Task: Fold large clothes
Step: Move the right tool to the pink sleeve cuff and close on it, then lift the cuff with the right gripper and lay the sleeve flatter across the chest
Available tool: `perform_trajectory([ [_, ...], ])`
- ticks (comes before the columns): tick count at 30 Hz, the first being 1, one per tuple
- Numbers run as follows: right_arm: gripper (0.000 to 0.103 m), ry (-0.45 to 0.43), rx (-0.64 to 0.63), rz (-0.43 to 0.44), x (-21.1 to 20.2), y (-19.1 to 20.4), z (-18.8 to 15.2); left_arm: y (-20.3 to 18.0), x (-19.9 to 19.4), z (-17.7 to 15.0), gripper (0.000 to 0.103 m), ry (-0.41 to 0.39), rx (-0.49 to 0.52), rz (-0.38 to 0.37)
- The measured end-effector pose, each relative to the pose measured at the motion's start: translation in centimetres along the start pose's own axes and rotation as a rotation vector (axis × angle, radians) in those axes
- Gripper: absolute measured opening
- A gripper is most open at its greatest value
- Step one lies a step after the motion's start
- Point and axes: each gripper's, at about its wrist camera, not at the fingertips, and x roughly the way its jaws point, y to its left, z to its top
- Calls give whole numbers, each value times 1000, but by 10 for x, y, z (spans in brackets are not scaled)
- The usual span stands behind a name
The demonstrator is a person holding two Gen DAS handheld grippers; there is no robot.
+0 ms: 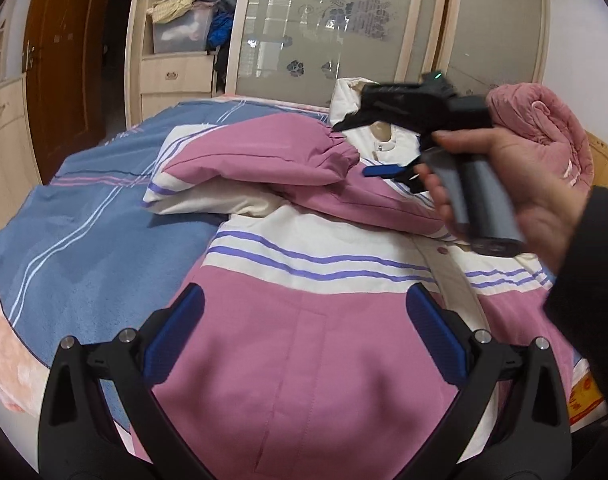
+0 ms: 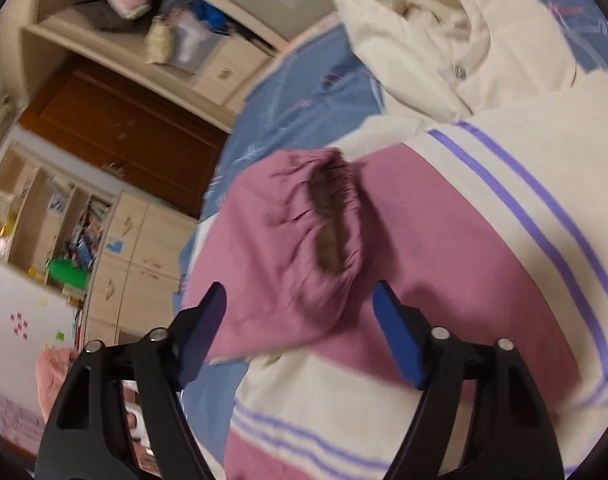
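A large pink and cream jacket (image 1: pixel 304 360) with purple stripes lies front up on the bed. Its left sleeve (image 1: pixel 263 160) is folded across the chest, cuff (image 2: pixel 332 220) towards the cream hood (image 2: pixel 444 40). My left gripper (image 1: pixel 304 320) is open and empty above the jacket's lower front. My right gripper (image 2: pixel 299 308) is open and empty just above the sleeve cuff. In the left wrist view it shows in a hand (image 1: pixel 504 176) over the collar, one blue pad (image 1: pixel 382 171) visible.
A blue striped blanket (image 1: pixel 83 220) covers the bed. A rolled pink quilt (image 1: pixel 544 128) lies at the far right. A wardrobe (image 1: pixel 344 28) with glass doors and shelves of clothes stands behind the bed. A brown door (image 1: pixel 67 60) is at the left.
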Motion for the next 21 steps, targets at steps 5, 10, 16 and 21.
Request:
perform_trajectory([
  [5, 23, -29, -15, -5, 12, 1, 2, -3, -6, 6, 101, -21, 21, -8],
  [10, 15, -156, -90, -10, -26, 15, 3, -8, -4, 5, 101, -18, 28, -21],
  [16, 15, -308, -116, -22, -101, 1, 6, -17, 0, 2, 101, -7, 51, -41],
  [21, 15, -382, -25, -114, -149, -58, -2, -30, 0, -4, 101, -3, 109, -61],
])
